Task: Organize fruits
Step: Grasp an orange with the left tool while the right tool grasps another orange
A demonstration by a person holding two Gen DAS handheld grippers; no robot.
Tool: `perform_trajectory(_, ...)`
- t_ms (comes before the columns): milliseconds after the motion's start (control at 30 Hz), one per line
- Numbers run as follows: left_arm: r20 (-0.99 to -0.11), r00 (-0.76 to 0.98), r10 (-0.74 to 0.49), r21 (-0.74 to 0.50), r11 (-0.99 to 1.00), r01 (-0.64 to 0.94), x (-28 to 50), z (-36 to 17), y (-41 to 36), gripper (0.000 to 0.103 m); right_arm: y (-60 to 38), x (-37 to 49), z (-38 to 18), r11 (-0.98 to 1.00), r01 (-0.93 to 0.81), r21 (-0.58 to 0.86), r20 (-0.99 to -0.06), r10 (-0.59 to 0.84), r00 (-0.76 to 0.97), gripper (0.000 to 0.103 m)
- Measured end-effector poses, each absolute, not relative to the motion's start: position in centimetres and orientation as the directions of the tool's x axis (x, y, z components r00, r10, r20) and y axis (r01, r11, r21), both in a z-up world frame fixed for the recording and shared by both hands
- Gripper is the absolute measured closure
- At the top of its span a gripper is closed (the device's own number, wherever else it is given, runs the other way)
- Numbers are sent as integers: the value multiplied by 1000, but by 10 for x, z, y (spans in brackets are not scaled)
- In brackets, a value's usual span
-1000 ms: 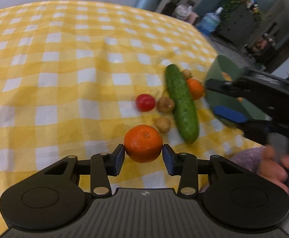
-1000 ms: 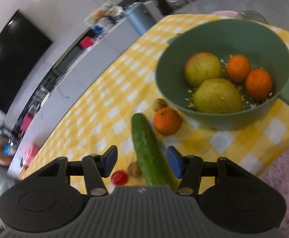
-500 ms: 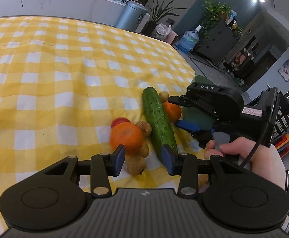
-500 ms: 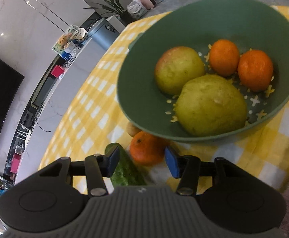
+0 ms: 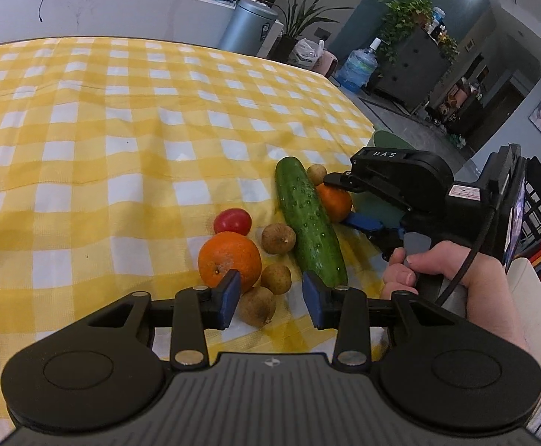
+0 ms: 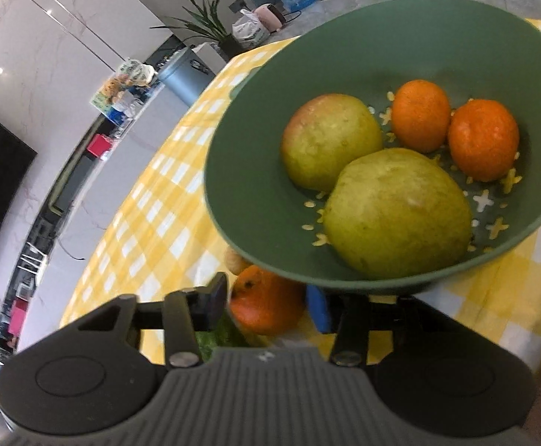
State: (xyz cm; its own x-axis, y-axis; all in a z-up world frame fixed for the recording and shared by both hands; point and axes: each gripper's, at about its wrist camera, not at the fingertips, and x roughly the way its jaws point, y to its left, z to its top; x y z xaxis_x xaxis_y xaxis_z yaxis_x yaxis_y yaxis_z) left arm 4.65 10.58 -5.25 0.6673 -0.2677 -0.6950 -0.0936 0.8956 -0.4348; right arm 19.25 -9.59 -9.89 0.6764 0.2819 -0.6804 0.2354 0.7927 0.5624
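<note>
A yellow-checked tablecloth point(image 5: 122, 141) covers the whole table, and near its right edge sits the green bowl point(image 6: 270, 171), plainly the collecting place: it already holds two large yellow-green fruits point(image 6: 397, 212) and two small oranges point(image 6: 421, 115). To the left of the bowl lies a long cucumber point(image 5: 309, 219), running from far to near like a divider between the loose pieces. Pressed between the cucumber and the bowl's base is an orange point(image 6: 266, 301), and the right gripper point(image 6: 266, 303) straddles it, its jaws closing with the fruit between them; the left pad looks at the peel, the blue right pad seems a touch off, so I would not call the grip made, and the bowl's overhang leaves little room for that pad. The left gripper point(image 5: 270, 301) hangs partly open over the near cluster, clamping nothing: a second orange point(image 5: 229, 260) sits just beyond its left pad, three brown longan-like fruits point(image 5: 257, 306) lie between and ahead, and a small red tomato point(image 5: 232, 222) rests farther out.
</note>
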Motion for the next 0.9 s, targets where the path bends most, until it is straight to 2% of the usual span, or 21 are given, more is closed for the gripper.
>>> perform_trajectory(267, -696, 659, -287, -433, 899, -66, 42, -55, 109, 56, -106, 190, -98, 784, 253, 566, -701, 297, 649, 63)
perform_trajectory(467, -655, 692, -302, -438, 899, -22, 33, -50, 112, 44, -119, 185, -97, 755, 275, 596, -735, 374, 566, 62)
perform_trajectory(567, -668, 698, -258, -414, 908, -59, 35, -50, 112, 37, -121, 182, -92, 778, 263, 571, -761, 382, 525, 62)
perform_trajectory(733, -716, 681, -155, -310, 944, -112, 45, -56, 106, 36, -123, 179, -88, 821, 232, 522, -789, 362, 497, 62)
perform_trajectory(900, -716, 685, -134, -306, 942, -136, 57, -64, 107, 36, -122, 178, -86, 843, 190, 503, -793, 364, 488, 62)
